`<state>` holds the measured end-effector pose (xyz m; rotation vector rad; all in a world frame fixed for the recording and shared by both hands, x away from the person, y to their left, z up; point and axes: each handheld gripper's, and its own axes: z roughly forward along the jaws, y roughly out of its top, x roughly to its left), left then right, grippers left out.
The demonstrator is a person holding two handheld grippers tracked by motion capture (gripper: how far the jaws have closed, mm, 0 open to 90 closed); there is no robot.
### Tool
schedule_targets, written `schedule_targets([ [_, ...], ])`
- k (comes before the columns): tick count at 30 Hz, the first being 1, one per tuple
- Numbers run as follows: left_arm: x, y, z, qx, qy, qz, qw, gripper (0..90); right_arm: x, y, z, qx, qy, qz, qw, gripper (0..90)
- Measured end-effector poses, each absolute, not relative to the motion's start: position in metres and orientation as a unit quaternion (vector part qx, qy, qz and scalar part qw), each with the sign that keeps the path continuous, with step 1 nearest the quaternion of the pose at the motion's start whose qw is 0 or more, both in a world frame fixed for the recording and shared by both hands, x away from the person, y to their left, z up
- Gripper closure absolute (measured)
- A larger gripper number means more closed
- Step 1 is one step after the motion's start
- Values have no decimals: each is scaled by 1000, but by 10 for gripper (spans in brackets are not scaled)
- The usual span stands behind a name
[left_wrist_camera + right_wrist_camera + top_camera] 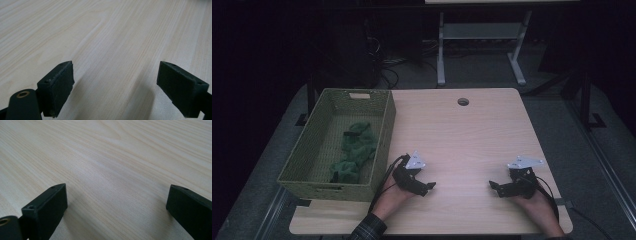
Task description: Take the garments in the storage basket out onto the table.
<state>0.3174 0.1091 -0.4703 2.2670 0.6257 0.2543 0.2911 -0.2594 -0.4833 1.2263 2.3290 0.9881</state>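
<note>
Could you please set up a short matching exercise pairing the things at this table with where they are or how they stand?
Things:
1. green cloth
2. woven basket
3. left gripper
4. round hole

Places or states:
A. at the table's left edge
B. open above bare wood, holding nothing
C. near the table's far edge
D. crumpled inside the basket

Pairs: 1-D, 2-A, 3-B, 4-C

Pale matt wood-grain table (120, 32) under both tongs, matt black left gripper (115, 87) with rough foam-like pads (62, 85), woven green basket (384, 130) left of it, soft green cloth (354, 150) inside
</note>
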Motion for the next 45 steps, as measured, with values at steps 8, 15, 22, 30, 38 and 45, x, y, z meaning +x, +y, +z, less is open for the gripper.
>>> schedule_targets([
  [8,317,110,-465,888,246,96,376,136,291,-259,-483,430,817,347,164,31],
  [15,318,110,-461,887,245,97,378,138,291,-259,-483,430,817,347,164,32],
  [22,317,111,-452,886,246,97,381,138,291,-259,-483,430,817,347,164,31],
  [30,317,113,-443,882,249,94,389,138,291,-259,-483,430,817,347,164,32],
  [38,316,114,-427,882,246,91,392,138,291,-259,-483,430,817,347,164,32],
  [45,317,114,-414,885,241,93,388,138,291,-259,-483,431,817,347,164,32],
])
